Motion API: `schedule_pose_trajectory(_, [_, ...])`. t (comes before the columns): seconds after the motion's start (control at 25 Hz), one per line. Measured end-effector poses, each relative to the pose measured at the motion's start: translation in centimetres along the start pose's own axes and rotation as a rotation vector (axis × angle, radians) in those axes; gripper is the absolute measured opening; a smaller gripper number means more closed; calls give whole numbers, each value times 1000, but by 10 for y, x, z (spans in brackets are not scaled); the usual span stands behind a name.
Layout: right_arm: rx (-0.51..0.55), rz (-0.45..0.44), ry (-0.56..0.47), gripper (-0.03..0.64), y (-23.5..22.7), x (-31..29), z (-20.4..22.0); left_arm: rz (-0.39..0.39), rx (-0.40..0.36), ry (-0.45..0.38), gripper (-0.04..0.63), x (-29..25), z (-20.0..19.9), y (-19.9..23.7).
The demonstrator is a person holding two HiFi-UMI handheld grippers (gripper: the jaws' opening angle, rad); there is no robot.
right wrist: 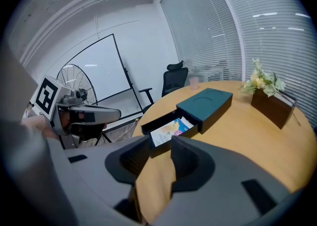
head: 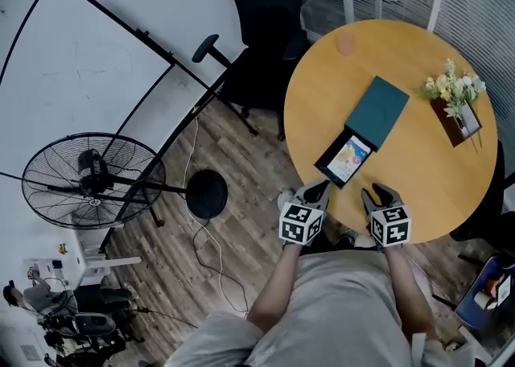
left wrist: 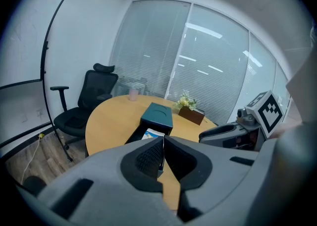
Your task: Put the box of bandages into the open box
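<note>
The bandages [head: 349, 158] already lie in the pulled-out tray [head: 328, 160] of the box [head: 376, 110], colourful face up. The tray sticks out of the dark sleeve toward 7 o'clock on the round tabletop [head: 418, 172]. From the right gripper view the pack looks slightly skewed toward the tray's front wall, and it is unclear whether it sits fully flat.

The left gripper [head: 314, 192] hovers at the tabletop's 6 o'clock edge, just short of the tray. Its jaws meet at the tips with nothing between them. The right gripper [head: 380, 195] hangs beside it, at 3 o'clock from it. Its jaws are partly apart and empty, with only bare wood showing in the gap.

The placement looks essentially done, so the step in hand is to confirm it and settle the pack. Neither gripper should grab the pack again. A light nudge with the closed left tips on its near edge, toward 1 o'clock, should seat it flat. The sleeve may slide on the smooth wood, so the right gripper can brace it from the side. Both should stay well away from the flowers [head: 455, 92] at 2 o'clock.
</note>
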State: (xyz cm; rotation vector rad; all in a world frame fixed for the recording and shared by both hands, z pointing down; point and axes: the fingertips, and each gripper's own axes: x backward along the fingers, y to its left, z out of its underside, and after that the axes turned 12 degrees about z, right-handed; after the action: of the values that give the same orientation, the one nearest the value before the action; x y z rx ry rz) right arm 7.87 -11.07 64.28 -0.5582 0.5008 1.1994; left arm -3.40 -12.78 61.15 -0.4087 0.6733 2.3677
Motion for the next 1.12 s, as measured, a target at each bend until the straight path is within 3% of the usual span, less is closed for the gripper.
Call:
schedule_pose_trajectory(0.28, [8, 14, -18, 100, -3, -1, -8, 32, 20, 2, 11, -4, 0, 0])
schedule_pose_trajectory(1.12, [-7, -1, -54, -2, -2, -9, -20, 21, 6, -2, 11, -2, -14, 14])
